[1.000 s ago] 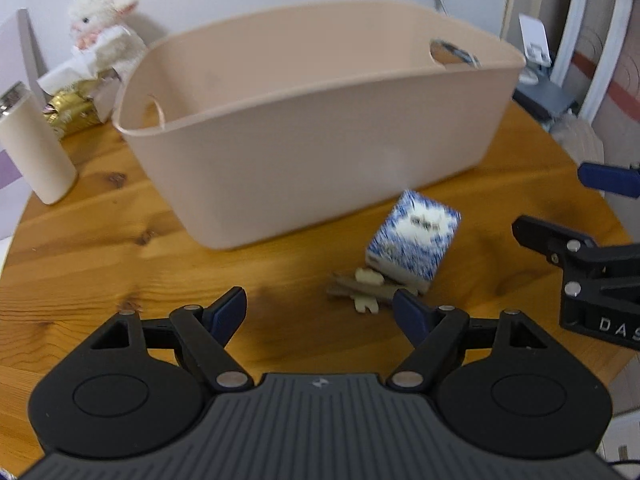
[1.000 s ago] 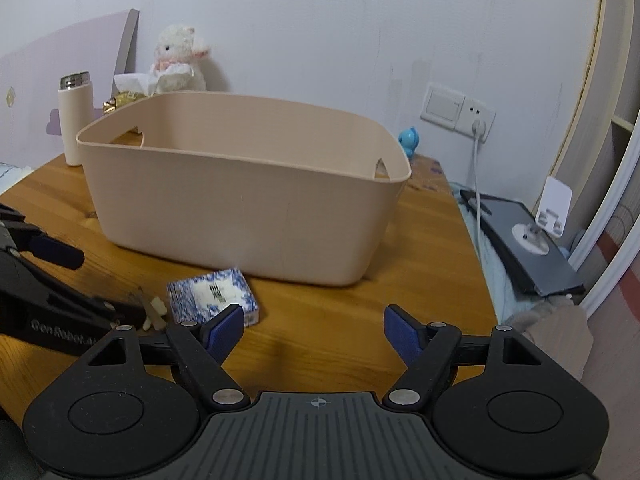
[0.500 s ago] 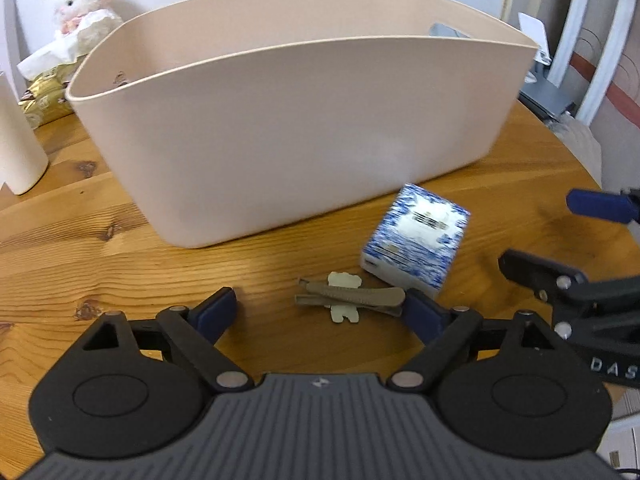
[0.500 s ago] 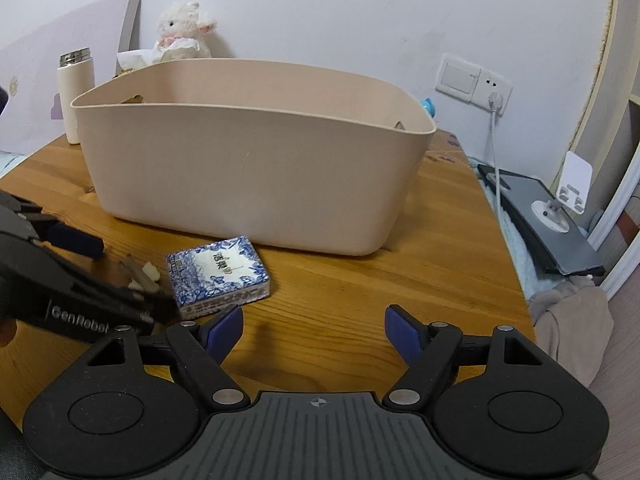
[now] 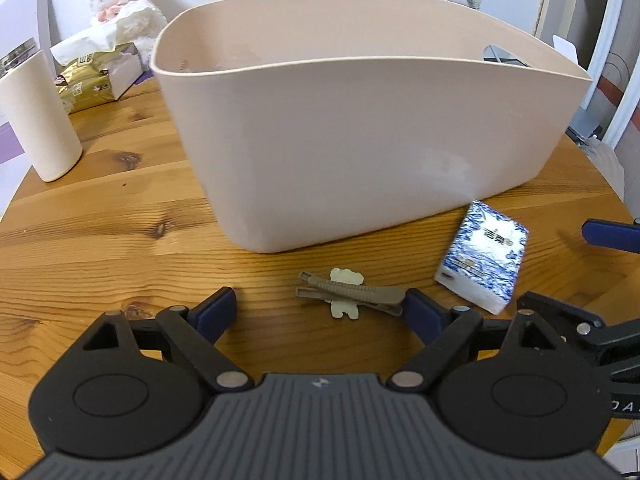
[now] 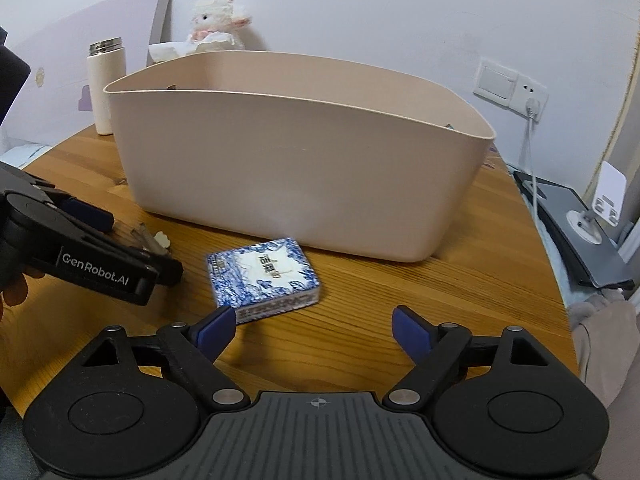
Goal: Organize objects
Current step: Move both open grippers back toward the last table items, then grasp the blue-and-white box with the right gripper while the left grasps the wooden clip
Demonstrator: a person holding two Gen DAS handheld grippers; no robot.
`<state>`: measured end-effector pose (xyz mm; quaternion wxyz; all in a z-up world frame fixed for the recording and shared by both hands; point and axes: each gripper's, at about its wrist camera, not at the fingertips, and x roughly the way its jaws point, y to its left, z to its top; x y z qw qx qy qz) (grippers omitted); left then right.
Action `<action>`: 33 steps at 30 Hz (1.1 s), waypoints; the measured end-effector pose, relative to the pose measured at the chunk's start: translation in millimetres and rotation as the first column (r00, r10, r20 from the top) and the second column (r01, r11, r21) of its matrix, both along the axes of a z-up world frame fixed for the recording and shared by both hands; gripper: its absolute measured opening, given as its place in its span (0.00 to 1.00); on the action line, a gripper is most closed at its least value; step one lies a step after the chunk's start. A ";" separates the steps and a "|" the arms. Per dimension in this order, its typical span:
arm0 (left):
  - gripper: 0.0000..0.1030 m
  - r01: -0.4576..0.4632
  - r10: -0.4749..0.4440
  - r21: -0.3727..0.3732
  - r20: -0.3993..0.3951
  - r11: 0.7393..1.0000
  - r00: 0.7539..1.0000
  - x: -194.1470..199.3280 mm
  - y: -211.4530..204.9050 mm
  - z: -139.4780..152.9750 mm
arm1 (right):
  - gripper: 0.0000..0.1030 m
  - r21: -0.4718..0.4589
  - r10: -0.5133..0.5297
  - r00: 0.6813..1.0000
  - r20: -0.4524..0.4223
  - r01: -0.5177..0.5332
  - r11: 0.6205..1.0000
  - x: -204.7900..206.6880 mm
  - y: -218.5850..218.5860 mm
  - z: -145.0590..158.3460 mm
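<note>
A round wooden table [image 5: 100,216] is seen in both views, and on it a large beige tub [image 5: 360,128] is taken as the landmark. Its inside is mostly hidden by the near wall, so what has already been placed in it cannot be told. In front of the tub, on the bare wood, a blue-and-white patterned packet [image 6: 262,272] is found just beside the wall, and a small brown hair clip [image 5: 350,294] with a pale bear shape is found a little further out. Both lie outside the tub, so the sorting of these two is judged to be undone.

The left gripper [image 5: 320,312] is held wide, with the clip lying between its blue pads and one end touching or nearly touching one pad. The right gripper [image 6: 312,326] is likewise spread wide and empty, with the packet just ahead of one pad.

Only in the left wrist view is the whole clip shown; in the right wrist view it is largely covered by the other tool. Behind the tub, a white flask [image 6: 105,84] and a plush lamb [image 6: 218,20] are seen in both views.
</note>
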<state>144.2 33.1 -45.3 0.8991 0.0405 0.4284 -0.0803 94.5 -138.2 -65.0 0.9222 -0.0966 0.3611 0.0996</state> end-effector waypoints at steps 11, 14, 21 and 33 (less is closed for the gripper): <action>0.89 0.016 -0.015 -0.003 0.026 1.000 1.000 7.1 -0.8 -4.1 | 0.88 -0.009 0.044 0.999 -0.024 -0.044 0.999 16.2 15.2 -11.4; 0.85 0.013 -0.013 -0.004 0.032 1.000 0.999 5.5 0.0 -4.0 | 0.87 0.013 0.034 0.999 -0.028 -0.034 0.999 22.9 16.9 -14.5; 0.58 -0.007 0.008 -0.022 0.044 1.000 0.999 8.3 8.7 -0.3 | 0.76 0.062 0.036 0.999 -0.036 -0.034 0.997 27.4 16.5 -17.9; 0.57 0.003 -0.002 -0.016 0.037 1.000 0.999 -3.4 7.5 -0.1 | 0.58 0.034 0.038 0.999 -0.013 -0.038 0.999 14.8 23.2 -11.5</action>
